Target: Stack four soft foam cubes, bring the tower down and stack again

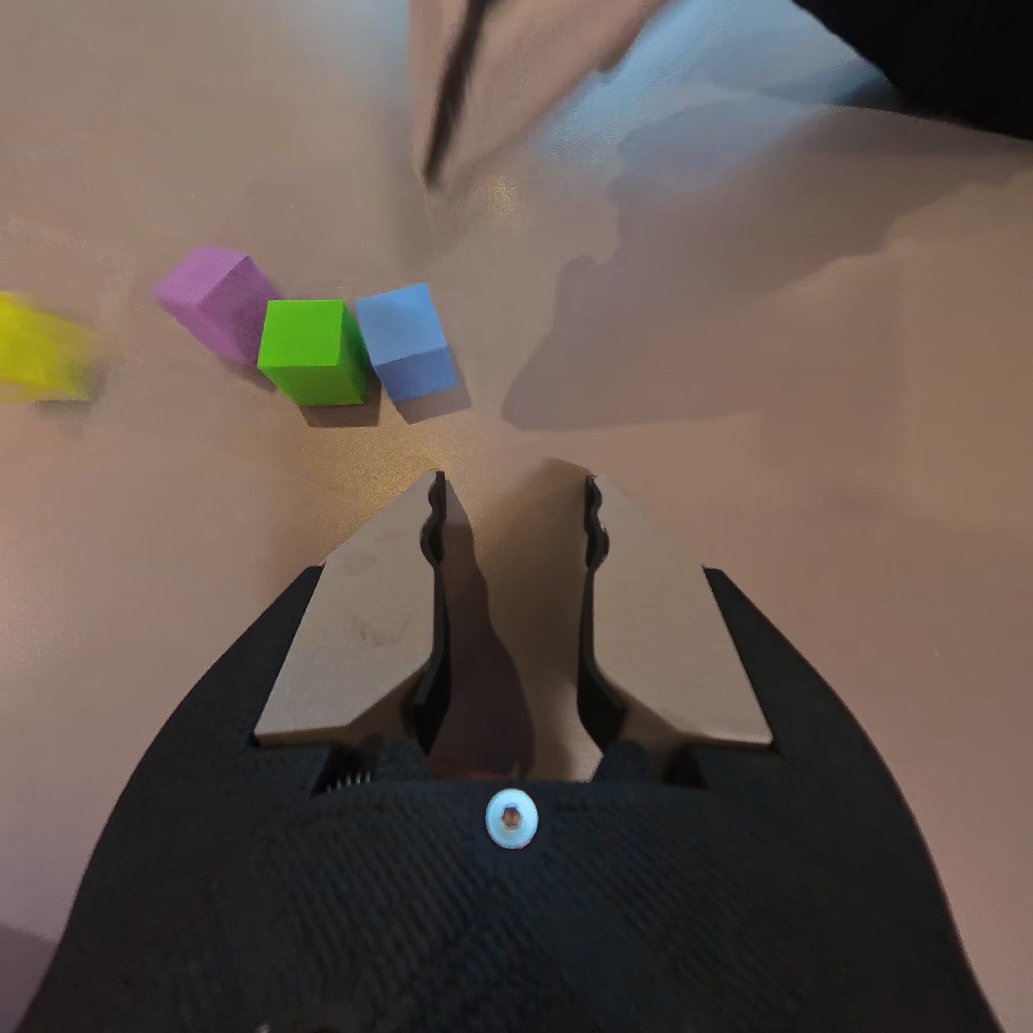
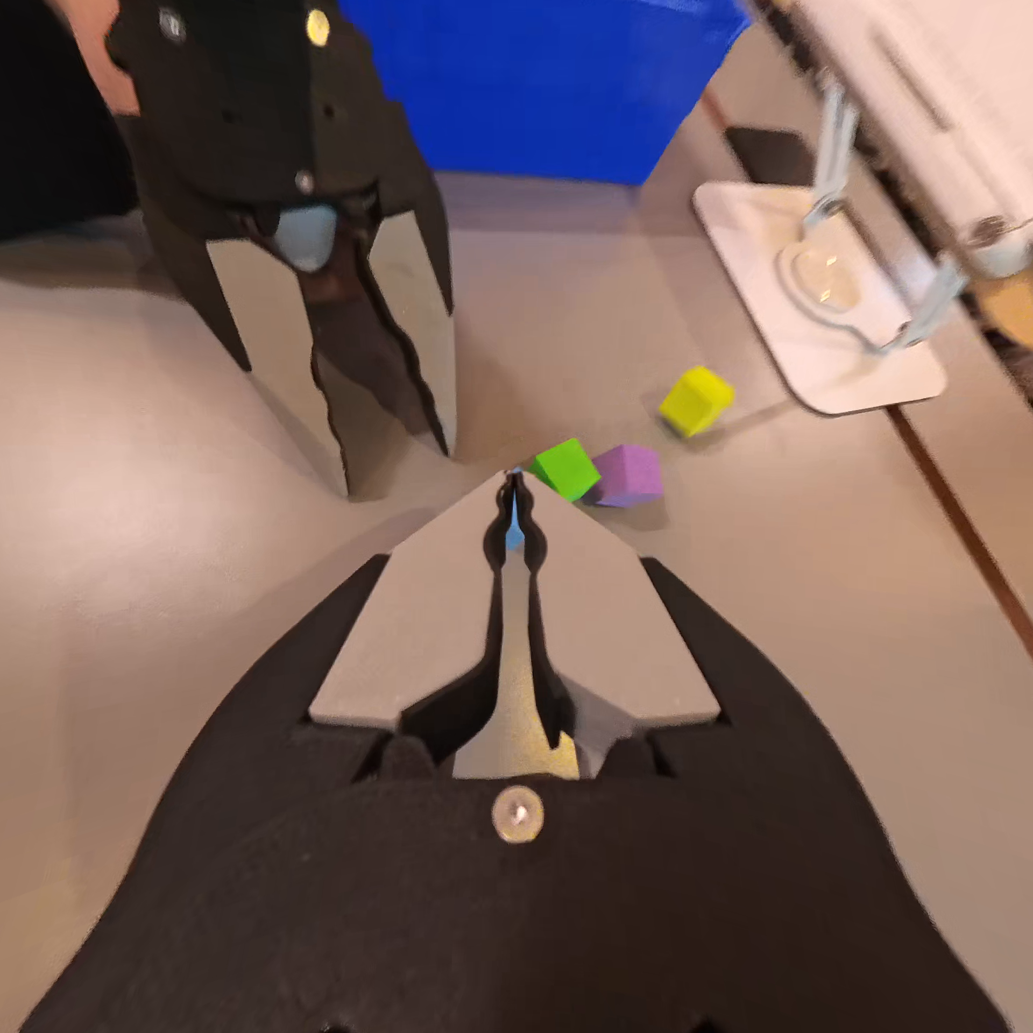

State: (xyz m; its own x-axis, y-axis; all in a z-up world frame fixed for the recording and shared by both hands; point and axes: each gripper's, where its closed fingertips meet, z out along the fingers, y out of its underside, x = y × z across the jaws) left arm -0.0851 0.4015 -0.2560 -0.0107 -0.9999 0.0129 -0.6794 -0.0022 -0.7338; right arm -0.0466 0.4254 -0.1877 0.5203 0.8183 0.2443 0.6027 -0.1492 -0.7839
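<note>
Four foam cubes lie loose on the tan table (image 1: 726, 503). In the left wrist view the purple cube (image 1: 215, 302), green cube (image 1: 310, 349) and blue cube (image 1: 405, 341) sit side by side and touching. The yellow cube (image 1: 39, 349) lies apart at the left edge, blurred. My left gripper (image 1: 515, 481) is open and empty, just short of the blue cube. My right gripper (image 2: 514, 475) is shut, and only a sliver of the blue cube (image 2: 514, 536) shows through its slit. The green (image 2: 564, 467), purple (image 2: 629, 475) and yellow (image 2: 696, 399) cubes lie beyond it. The left gripper (image 2: 398, 472) stands open at its upper left.
A blue bin (image 2: 531, 84) stands at the back of the table. A white flat stand base (image 2: 810, 302) with a light metal arm sits at the right, close to the yellow cube. A dark seam (image 2: 950, 503) runs along the table's right side. The gap from one gripper's tips to the other's is roughly 9 centimeters.
</note>
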